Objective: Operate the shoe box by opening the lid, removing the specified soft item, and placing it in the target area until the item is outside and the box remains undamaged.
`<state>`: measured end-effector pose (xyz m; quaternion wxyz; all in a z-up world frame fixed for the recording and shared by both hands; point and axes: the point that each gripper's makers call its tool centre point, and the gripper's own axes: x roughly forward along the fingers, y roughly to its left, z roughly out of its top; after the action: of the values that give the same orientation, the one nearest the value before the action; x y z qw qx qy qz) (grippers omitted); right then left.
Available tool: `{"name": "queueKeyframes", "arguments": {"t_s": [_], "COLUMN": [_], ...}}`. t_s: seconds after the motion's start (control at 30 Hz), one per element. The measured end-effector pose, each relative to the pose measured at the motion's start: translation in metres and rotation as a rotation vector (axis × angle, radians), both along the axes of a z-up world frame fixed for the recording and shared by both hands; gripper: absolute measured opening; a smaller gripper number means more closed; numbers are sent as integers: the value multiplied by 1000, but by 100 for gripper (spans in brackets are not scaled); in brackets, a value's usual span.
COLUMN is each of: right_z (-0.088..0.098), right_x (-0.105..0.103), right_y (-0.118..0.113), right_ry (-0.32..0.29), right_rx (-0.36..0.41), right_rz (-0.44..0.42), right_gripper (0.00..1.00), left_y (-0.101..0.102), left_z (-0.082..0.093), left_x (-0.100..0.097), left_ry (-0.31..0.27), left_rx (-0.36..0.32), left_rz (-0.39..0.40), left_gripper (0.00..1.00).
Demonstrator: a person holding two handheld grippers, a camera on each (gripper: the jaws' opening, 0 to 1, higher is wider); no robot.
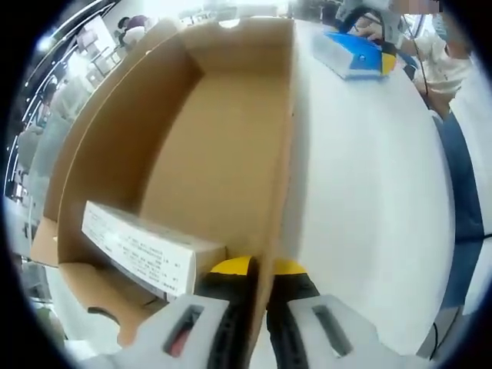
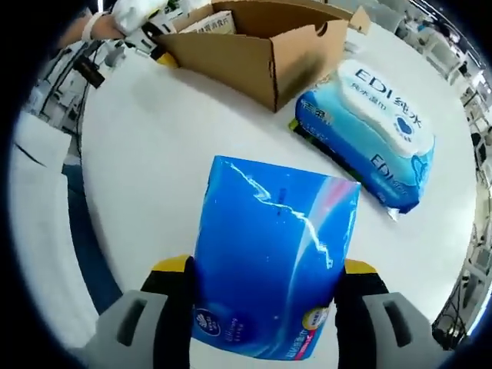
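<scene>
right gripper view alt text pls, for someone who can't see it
The right gripper grips a shiny blue soft pack above a white table. Beyond lie a wet-wipes pack and an open cardboard shoe box.

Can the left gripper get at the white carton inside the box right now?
Probably not as it stands: the left gripper is clamped on the cardboard box wall. The white carton lies just inside that wall, uncovered, so it should be reachable after letting go.
</scene>
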<state>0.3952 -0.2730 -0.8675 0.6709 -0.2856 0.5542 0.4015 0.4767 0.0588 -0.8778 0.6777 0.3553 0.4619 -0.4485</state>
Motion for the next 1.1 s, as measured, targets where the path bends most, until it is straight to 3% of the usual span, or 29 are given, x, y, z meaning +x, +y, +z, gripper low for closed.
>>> {"name": "queueKeyframes", "arguments": {"t_s": [0.47, 0.57, 0.83, 1.1], "right_z": [1, 2, -1, -6], "right_x": [12, 13, 26, 37], "right_y": [-6, -7, -13, -11], "right_ry": [6, 8, 6, -10], "right_rx": [-95, -103, -157, -185], "right_rz": [477, 517, 736, 862], "right_gripper": [75, 75, 75, 75], "left_y": [-2, -2, -3, -2], "left_z": [0, 1, 2, 1], "left_x": [-1, -1, -2, 0], "left_ry": [-5, -4, -5, -3], "left_rx": [-5, -5, -4, -4], "left_rz": [-11, -10, -7, -6], "left_gripper": [4, 4, 4, 4]}}
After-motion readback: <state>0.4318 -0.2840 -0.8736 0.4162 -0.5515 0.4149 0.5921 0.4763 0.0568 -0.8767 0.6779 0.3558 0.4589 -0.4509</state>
